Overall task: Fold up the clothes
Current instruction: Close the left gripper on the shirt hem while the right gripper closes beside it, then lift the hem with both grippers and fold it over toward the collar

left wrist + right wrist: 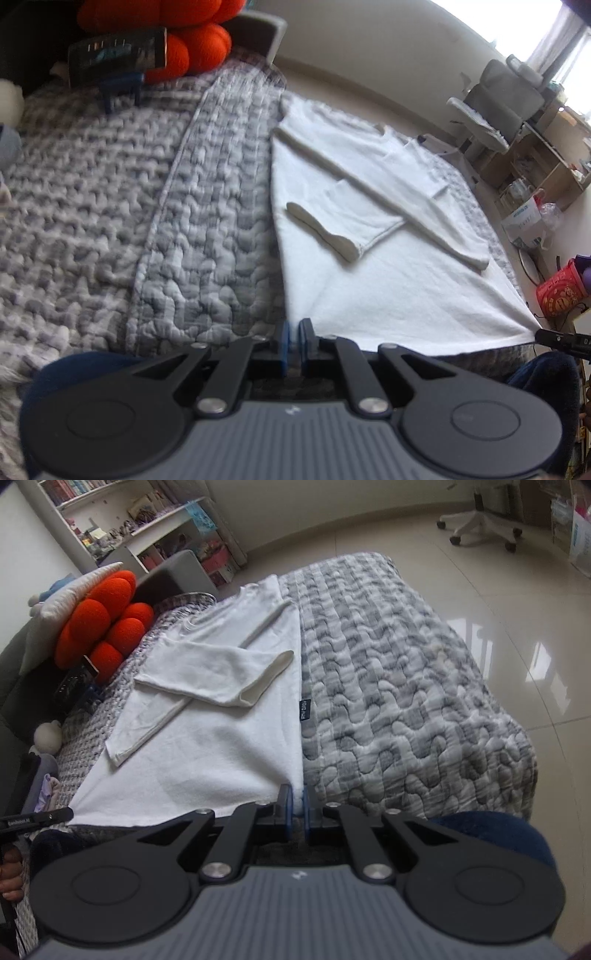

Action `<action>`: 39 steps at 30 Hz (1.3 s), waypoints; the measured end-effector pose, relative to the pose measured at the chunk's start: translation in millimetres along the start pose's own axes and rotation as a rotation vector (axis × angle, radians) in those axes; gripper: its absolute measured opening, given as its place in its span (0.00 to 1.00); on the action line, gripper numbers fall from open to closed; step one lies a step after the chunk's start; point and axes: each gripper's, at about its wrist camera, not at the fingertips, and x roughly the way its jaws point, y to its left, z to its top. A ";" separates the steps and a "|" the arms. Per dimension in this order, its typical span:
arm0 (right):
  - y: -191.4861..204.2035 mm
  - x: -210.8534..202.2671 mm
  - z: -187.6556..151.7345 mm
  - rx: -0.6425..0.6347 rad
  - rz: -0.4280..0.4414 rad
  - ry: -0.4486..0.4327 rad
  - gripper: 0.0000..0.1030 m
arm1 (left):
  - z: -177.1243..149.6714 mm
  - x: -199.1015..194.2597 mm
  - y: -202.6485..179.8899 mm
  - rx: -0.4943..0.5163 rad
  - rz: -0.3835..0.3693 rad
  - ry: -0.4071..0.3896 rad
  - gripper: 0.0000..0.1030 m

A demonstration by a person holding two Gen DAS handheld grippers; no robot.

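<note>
**Hem pinched at both corners, lengthwise fold not yet made**

White long-sleeved shirt (pixel 388 266) lies flat on the grey quilted cover (pixel 207 229), collar end far from the fingers, hem end right at them. Both sleeves are already folded in across the body: one cuff sits about midway out from the left gripper's fingers, the other sleeve runs diagonally beyond it.

Left gripper (pixel 294 332): blue pads pressed together, with the near-left hem corner of the shirt clamped between them. Right gripper (pixel 297 805): same, jaws closed on the opposite hem corner, the shirt's side edge running straight out from its fingertips. The hem is stretched taut between the two; in the left wrist view the far corner pulls to a point at the other gripper's tip. Motion blur softens the pad line, so how much fabric each pinch has I can't judge, though cloth does look caught in both.

Progress, as I read it: sleeves done, so about the first half. Left: carry the hem up toward the collar, lay it down, possibly one more fold, then smooth.

Outward from the fingers: orange plush cushion (pixel 107 627) at the head of the bed, a dark phone-like device on a blue stand (pixel 118 55) beside it, bookshelf (pixel 147 528) and office chair (pixel 480 524) past the bed on a glossy tile floor.
</note>
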 end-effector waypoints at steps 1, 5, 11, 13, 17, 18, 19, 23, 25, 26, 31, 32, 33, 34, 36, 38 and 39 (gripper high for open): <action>1.5 -4.2 0.2 -0.006 0.000 -0.007 0.06 | 0.1 -5.3 -1.1 0.003 -0.002 -0.004 0.05; 4.6 -23.5 -0.5 -0.016 0.007 -0.031 0.06 | -2.3 -23.7 -5.7 0.024 -0.010 -0.013 0.05; 6.2 -8.5 -2.6 -0.028 -0.018 0.002 0.06 | -7.1 -5.1 -2.3 0.036 0.043 0.032 0.06; 8.0 -0.2 -2.9 -0.033 -0.028 0.014 0.06 | -9.2 -1.2 -5.6 0.042 0.054 0.040 0.06; 4.4 8.4 -2.5 -0.026 -0.056 0.022 0.07 | -12.8 1.6 -10.2 0.057 0.078 0.044 0.06; 2.8 8.8 -2.6 -0.024 -0.060 0.024 0.07 | -13.8 1.7 -10.3 0.060 0.081 0.047 0.06; 1.3 8.8 -2.8 -0.020 -0.059 0.027 0.07 | -14.8 1.7 -10.4 0.062 0.084 0.050 0.06; -2.4 6.1 -8.6 -0.012 -0.045 0.038 0.07 | -21.3 5.0 -11.7 0.076 0.094 0.067 0.06; -2.5 5.4 -11.5 -0.011 -0.042 0.042 0.07 | -23.9 7.8 -12.5 0.083 0.100 0.074 0.06; -2.1 5.4 -12.3 -0.013 -0.043 0.043 0.07 | -23.8 9.1 -13.5 0.087 0.104 0.073 0.06; 0.9 4.3 -5.6 -0.012 -0.037 0.014 0.07 | -18.9 8.8 -17.1 0.090 0.109 0.058 0.06; 1.9 3.4 -3.1 -0.010 -0.033 0.004 0.07 | -17.2 7.5 -17.0 0.088 0.107 0.053 0.06; 2.9 2.6 -0.7 -0.009 -0.028 -0.006 0.07 | -15.5 6.2 -16.9 0.086 0.104 0.048 0.06; 3.8 2.1 2.1 -0.010 -0.025 -0.014 0.08 | -13.8 4.9 -16.8 0.085 0.102 0.043 0.06; 4.5 2.7 8.1 -0.012 -0.023 -0.026 0.07 | -10.6 3.9 -17.2 0.087 0.100 0.038 0.06; 4.5 4.4 13.6 -0.013 -0.024 -0.035 0.08 | -7.2 5.2 -16.6 0.083 0.100 0.037 0.06; 4.4 5.5 16.1 -0.012 -0.024 -0.039 0.08 | -5.2 5.6 -16.6 0.081 0.100 0.035 0.06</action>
